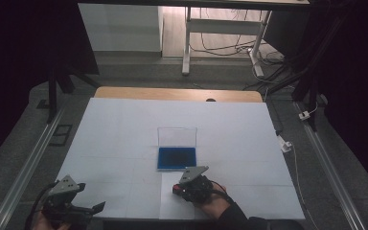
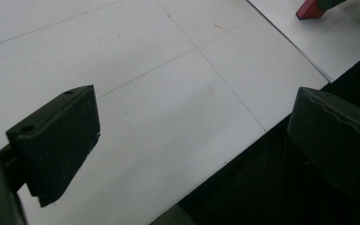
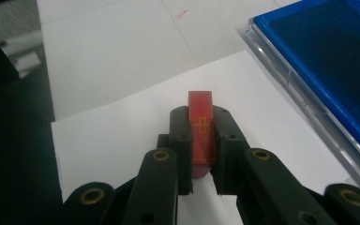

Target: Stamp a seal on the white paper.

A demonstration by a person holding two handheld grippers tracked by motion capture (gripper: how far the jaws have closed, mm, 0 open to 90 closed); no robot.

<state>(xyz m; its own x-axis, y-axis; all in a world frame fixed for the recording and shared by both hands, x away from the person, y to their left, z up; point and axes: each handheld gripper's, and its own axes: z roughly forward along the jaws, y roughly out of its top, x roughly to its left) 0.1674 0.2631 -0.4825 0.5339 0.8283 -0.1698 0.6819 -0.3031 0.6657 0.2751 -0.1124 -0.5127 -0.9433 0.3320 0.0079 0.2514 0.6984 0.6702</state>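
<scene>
So far the right gripper [image 3: 201, 140] clamps the red stamp [image 3: 201, 131] over the white sheet [image 3: 136, 122] near the table's [image 1: 124, 124] front edge, beside the open ink pad [image 1: 176, 157]; inking and stamping seem left, the left gripper [image 2: 192, 136] idling wide.

The stamp [image 3: 201, 131] is red, with a thin gold cross-in-square mark and gold lines on its face. The ink pad [image 1: 176, 157] is deep blue in a clear case. The sheet of paper [image 3: 122, 136] is plain white, on a white table [image 1: 124, 129] with faint grid lines. Both grippers' fingers [image 3: 180, 140] are black.
</scene>
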